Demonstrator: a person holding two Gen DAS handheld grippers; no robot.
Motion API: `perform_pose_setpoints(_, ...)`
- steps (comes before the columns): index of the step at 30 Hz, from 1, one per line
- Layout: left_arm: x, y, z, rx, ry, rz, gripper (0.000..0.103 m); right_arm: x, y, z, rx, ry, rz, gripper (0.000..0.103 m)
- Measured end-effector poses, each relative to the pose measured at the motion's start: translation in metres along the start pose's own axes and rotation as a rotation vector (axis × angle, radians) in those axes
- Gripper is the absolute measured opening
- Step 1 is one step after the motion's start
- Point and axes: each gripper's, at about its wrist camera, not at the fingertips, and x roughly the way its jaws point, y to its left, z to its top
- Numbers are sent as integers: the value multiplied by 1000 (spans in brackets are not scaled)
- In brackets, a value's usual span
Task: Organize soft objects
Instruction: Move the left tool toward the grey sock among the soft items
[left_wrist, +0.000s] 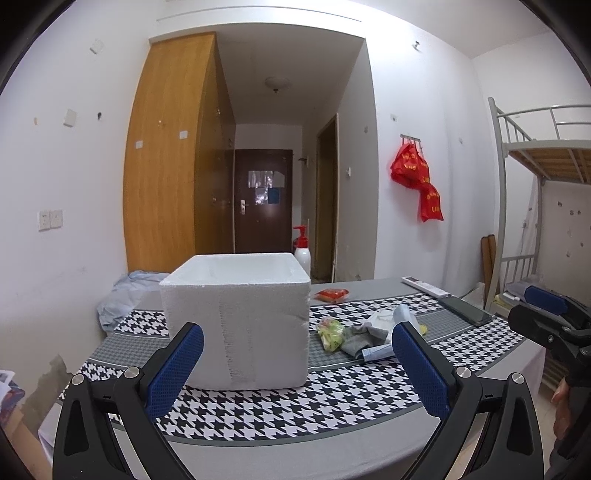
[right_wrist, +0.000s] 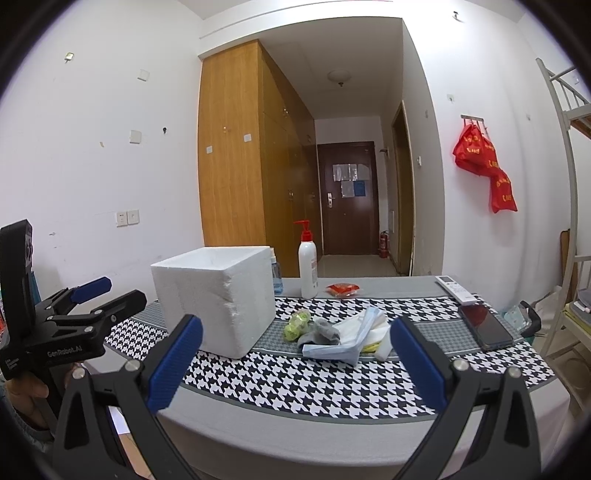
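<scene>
- Right wrist view: square white foam box (right_wrist: 218, 299) beside crumpled grey sock (right_wrist: 327, 331) on houndstooth cloth.
- Left gripper (left_wrist: 297, 345), right gripper (right_wrist: 295, 341): level, jaws wide, empty.

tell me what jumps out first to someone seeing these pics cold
The white foam box stands open-topped on the houndstooth tablecloth, the biggest thing on the table. Just right of it lies a small heap of soft things: a grey sock, a blue face mask and a yellow-green bundle. Both the left gripper and the right gripper hang open and empty before the table, and red bags hang on the right wall.
</scene>
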Motion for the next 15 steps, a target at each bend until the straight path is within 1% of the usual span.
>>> perform_pose_setpoints(5, 11, -7, 1, 19, 20, -28, 102, 7, -5, 1, 7, 18, -4, 103)
perform_pose_setpoints(8, 20, -12, 2, 23, 37, -42, 102, 14, -11, 0, 15, 43, -10, 103)
perform_pose_setpoints(13, 36, -20, 3, 28, 66, -74, 102, 24, -22, -2, 21, 61, -34, 103)
perform_pose_setpoints(15, 43, -25, 3, 41, 76, -78, 102, 32, -27, -3, 23, 83, -43, 103)
